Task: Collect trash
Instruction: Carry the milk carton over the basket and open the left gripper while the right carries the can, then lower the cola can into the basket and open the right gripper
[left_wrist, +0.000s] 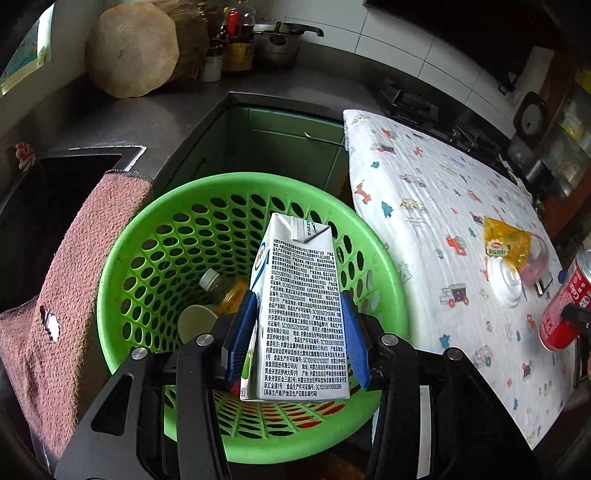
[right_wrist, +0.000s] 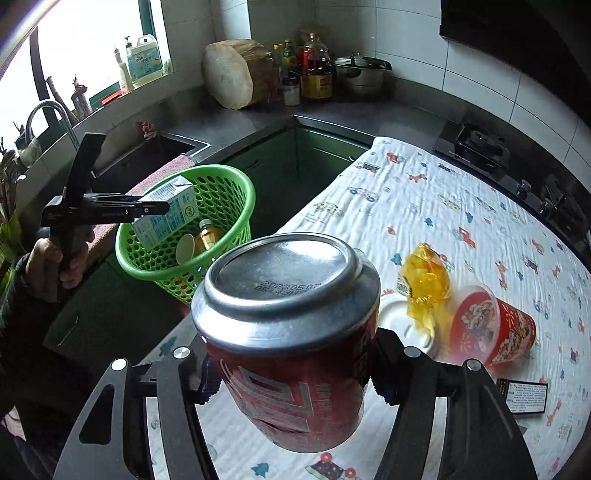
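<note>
My left gripper (left_wrist: 297, 325) is shut on a white milk carton (left_wrist: 299, 314) and holds it over the green basket (left_wrist: 122, 258), which holds a small bottle (left_wrist: 212, 282) and a paper cup (left_wrist: 195, 323). My right gripper (right_wrist: 291, 373) is shut on a red soda can (right_wrist: 291, 354) above the table's near edge. The carton (right_wrist: 166, 218) and basket (right_wrist: 236, 206) also show in the right wrist view. A yellow wrapper (right_wrist: 424, 284), a white lid (right_wrist: 406, 325), a red noodle cup (right_wrist: 495, 325) and a black packet (right_wrist: 524, 397) lie on the table.
The table has a patterned white cloth (right_wrist: 406, 206). A pink towel (left_wrist: 55, 295) hangs over the sink edge left of the basket. The steel counter (right_wrist: 240, 118) carries a wooden block (right_wrist: 232, 74), bottles and a pot (right_wrist: 360, 75). A stove (right_wrist: 480, 147) is at the back right.
</note>
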